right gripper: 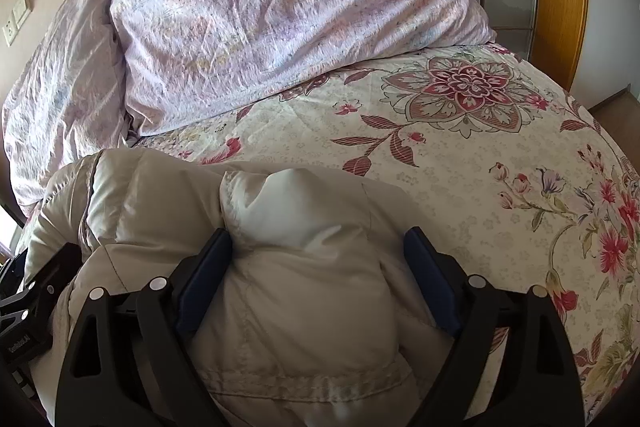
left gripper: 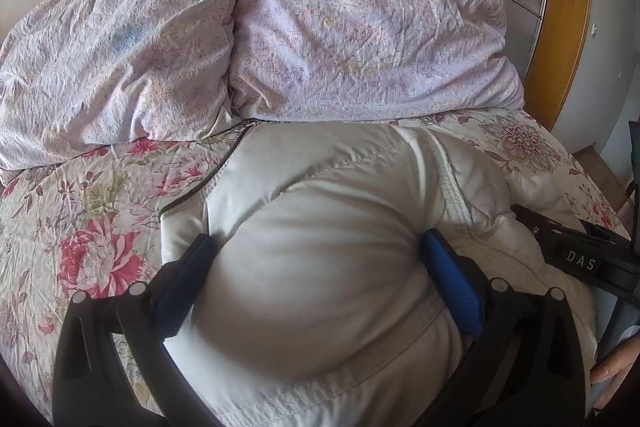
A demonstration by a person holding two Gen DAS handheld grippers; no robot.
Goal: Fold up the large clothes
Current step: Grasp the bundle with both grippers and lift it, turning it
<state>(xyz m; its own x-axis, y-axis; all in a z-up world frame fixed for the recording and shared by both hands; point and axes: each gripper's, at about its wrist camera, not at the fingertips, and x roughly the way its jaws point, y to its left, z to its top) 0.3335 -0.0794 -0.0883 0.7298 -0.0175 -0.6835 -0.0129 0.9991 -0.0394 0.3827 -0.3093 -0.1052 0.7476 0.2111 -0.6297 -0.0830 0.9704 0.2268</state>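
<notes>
My right gripper (right gripper: 318, 255) straddles the white padded jacket (right gripper: 280, 287), jaws wide, left pad touching, right clear — grip released. My left gripper (left gripper: 316, 259) squeezes its bulging fold, lower centre of frame — bundle's long axis runs gripper to gripper.

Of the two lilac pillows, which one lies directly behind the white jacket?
The right pillow, nearer the wooden door frame. The jacket ends just before its front edge; the left pillow sits off toward the wall sockets.

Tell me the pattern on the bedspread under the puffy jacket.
The bedspread is cream with red and pink flowers and leafy stems, clearest in the right wrist view.
</notes>
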